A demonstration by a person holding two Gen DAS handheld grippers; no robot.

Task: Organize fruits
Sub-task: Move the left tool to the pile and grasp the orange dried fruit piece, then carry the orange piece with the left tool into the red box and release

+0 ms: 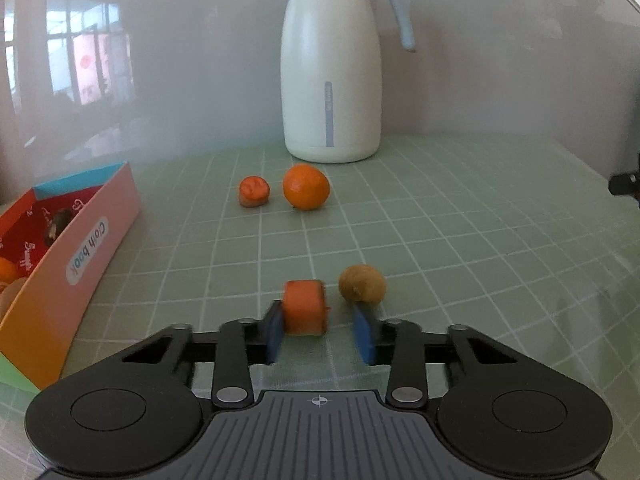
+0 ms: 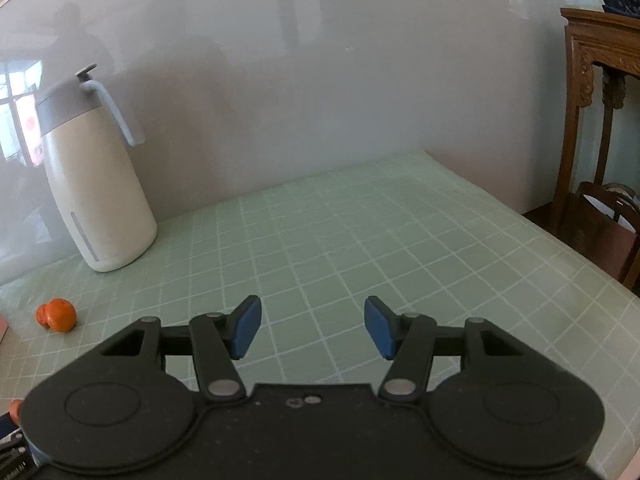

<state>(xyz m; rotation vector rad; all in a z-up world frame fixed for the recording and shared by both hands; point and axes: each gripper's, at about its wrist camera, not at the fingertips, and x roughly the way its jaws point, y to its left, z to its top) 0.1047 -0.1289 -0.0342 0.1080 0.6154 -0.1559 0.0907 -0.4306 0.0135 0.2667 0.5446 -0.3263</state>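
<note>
Finds the orange chunk (image 1: 305,307) on the mat (image 1: 440,240) between the left gripper's (image 1: 318,318) jaws, left pad touching it, right pad a gap away beside the brown fruit (image 1: 362,283), nothing clamped yet; leaves the right gripper (image 2: 313,312) half-open, empty, well apart.

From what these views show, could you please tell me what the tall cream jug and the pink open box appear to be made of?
The tall cream jug looks like painted metal with a satin sheen; its grey lid and handle look like matte plastic. The pink open box looks like printed cardboard, given its thin folded walls.
</note>
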